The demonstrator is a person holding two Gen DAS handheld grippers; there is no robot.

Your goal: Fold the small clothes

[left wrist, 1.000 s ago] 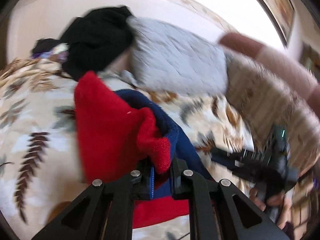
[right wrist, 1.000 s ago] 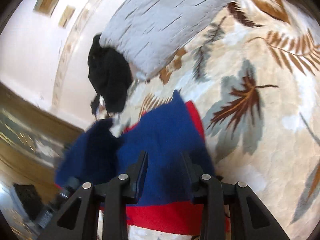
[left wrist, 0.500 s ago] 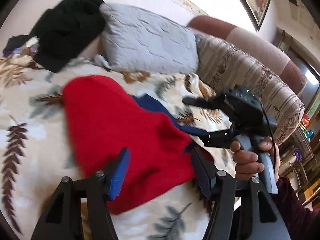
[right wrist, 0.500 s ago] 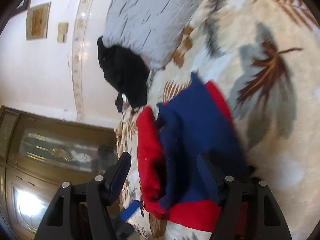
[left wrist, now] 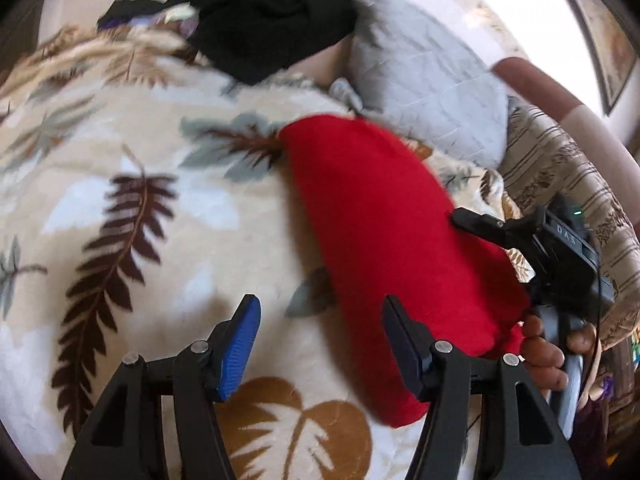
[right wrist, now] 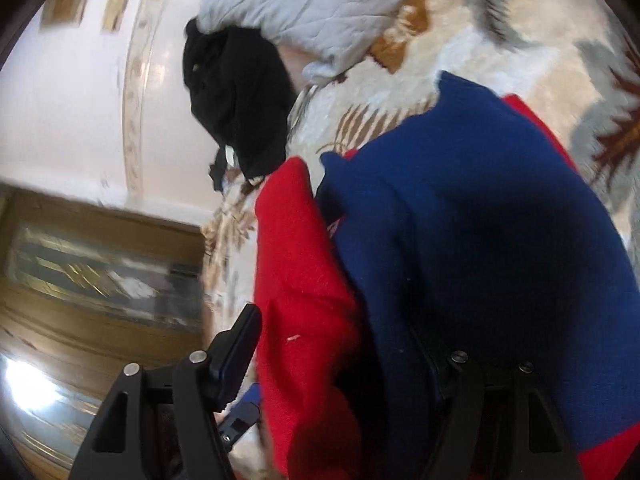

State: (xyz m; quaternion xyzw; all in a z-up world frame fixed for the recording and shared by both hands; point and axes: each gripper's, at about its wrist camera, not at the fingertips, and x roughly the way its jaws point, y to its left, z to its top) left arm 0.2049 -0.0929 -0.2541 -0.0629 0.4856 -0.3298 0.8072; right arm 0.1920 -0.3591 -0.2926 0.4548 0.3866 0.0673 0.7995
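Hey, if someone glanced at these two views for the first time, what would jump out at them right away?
The red and blue garment grabs the eye, lying on the leaf-print blanket with its red side folded over. The left hand-held gripper hangs open just short of it, while the right hand-held gripper sits open with the cloth bunched between its fingers. Behind, a black garment is heaped beside a grey pillow.

"DAS" on the right claw (left wrist: 472, 222)

Right finger (right wrist: 430, 364) buried under blue-and-red garment (right wrist: 480, 220); garment cut off at frame bottom; cabinet (right wrist: 100, 280) blurred.
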